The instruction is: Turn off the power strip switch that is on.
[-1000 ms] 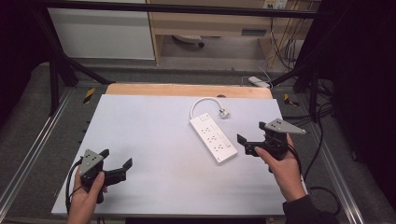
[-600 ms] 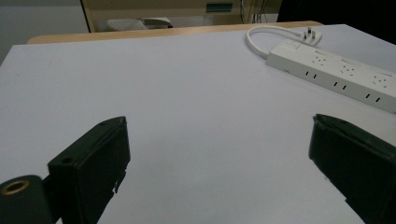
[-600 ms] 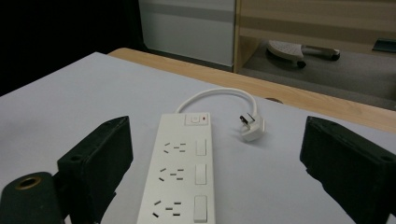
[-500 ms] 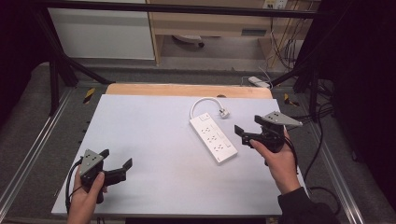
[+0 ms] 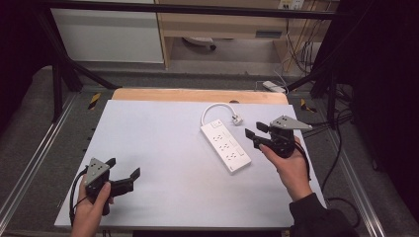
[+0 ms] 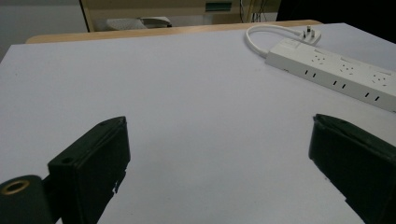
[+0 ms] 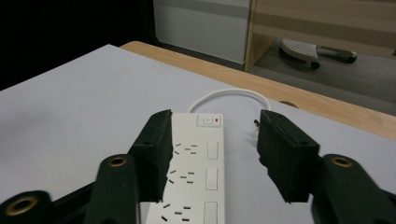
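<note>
A white power strip lies at a slant on the pale table, its white cord looping back to a plug. My right gripper hovers just right of the strip's far end, pointing toward it. Its jaws have just been closing and now stand half apart. In the right gripper view the strip's switch end shows in the gap between the jaws, with neither pad pressing on it. My left gripper rests near the front left corner, wide open over bare table.
A wooden strip edges the table's far side. Metal rails run along both sides. On the floor beyond are a second power strip, a chair base and cables at the right.
The right gripper shifted slightly left toward the power strip and its jaws narrowed from wide open to about half. The left gripper stayed put.
</note>
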A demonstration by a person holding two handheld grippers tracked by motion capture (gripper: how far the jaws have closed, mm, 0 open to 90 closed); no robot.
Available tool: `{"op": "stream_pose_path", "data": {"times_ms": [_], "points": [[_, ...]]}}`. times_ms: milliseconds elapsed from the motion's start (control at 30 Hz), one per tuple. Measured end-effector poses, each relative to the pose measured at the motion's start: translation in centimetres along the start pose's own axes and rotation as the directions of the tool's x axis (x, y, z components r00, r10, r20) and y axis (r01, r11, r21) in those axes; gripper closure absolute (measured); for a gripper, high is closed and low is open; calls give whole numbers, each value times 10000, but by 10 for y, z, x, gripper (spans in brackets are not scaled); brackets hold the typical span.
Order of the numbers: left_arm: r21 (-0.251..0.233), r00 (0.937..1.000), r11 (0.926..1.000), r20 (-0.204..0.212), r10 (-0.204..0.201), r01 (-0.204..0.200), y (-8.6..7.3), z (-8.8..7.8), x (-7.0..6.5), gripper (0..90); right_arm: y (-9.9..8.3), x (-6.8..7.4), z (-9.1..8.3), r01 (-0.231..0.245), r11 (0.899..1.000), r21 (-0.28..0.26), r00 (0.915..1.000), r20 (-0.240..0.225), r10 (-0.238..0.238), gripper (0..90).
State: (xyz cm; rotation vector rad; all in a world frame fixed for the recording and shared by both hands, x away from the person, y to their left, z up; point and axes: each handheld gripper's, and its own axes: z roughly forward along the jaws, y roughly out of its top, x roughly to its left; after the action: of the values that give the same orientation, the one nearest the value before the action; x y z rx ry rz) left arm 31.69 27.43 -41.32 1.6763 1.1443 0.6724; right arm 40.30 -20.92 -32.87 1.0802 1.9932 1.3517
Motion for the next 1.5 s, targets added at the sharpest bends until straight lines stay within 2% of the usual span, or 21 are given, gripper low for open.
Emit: {"op": "stream_pose_path", "data": {"times_ms": [33,300,800,967,1133,1500], "points": [[-2,10000,10000,-1,2,-2,0,0,0,54,0,0,0,0,10000,0,10000,0,0,528],[-11,10000,10000,-2,-7,7,0,0,0,54,2,1,14,101,9999,40,9999,-99,-101,701],[-34,10000,10000,9,10,-10,0,0,0,55,-6,5,41,271,9969,739,9991,-347,-246,863],[-39,10000,10000,14,21,-21,0,0,0,55,-12,3,47,226,9948,993,9991,-372,-190,900],[-45,10000,10000,18,23,-23,0,0,0,55,-23,-4,53,75,9891,1472,9995,-322,-28,900],[-42,10000,10000,19,26,-26,0,0,0,55,-39,-15,58,-245,9790,2023,9995,-145,280,900]]}}
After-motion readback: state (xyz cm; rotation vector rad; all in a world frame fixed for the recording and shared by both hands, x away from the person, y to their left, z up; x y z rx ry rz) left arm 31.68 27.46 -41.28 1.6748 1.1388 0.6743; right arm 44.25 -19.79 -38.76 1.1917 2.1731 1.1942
